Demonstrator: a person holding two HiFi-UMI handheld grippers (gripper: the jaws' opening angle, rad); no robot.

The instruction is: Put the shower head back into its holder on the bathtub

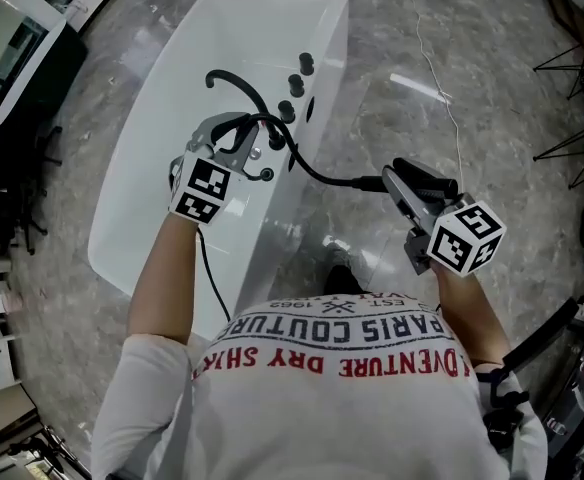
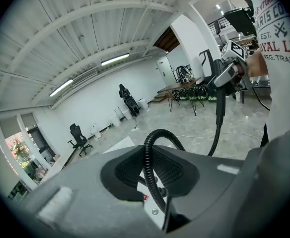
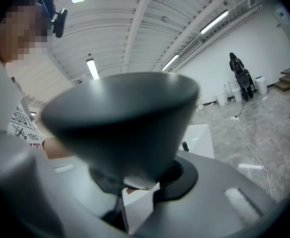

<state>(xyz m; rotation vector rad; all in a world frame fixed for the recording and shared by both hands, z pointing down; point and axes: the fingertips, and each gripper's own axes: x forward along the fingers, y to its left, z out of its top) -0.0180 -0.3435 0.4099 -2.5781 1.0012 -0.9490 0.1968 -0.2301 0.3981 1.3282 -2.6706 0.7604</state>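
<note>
The person stands at the near end of the white bathtub (image 1: 262, 28), which fills the upper left of the head view. The shower head (image 1: 432, 181) is off the tub, out over the grey floor (image 1: 452, 48) at centre right. The right hand-held gripper (image 1: 404, 183) is clamped on it at a middling width. In the right gripper view its dark, cone-shaped body sits between the jaws and blocks most of the frame.

The left hand-held gripper (image 1: 255, 140) is over the tub's right rim, its jaws drawn narrow around the black ribbed hose (image 1: 317, 173). In the left gripper view the hose arches up out of the jaws. From there it runs across to the shower head.

Splitting the work this way looks deliberate. One tool steers the head, while the other probably gathers the slack so the hose does not drag or twist the head off line.

A row of black fittings (image 1: 297, 86) stands on the rim above the left tool, beside a curved black spout (image 1: 234, 83). I cannot tell which of them is the holder. The head is well apart from all of them, so seating it is not yet done.
</note>
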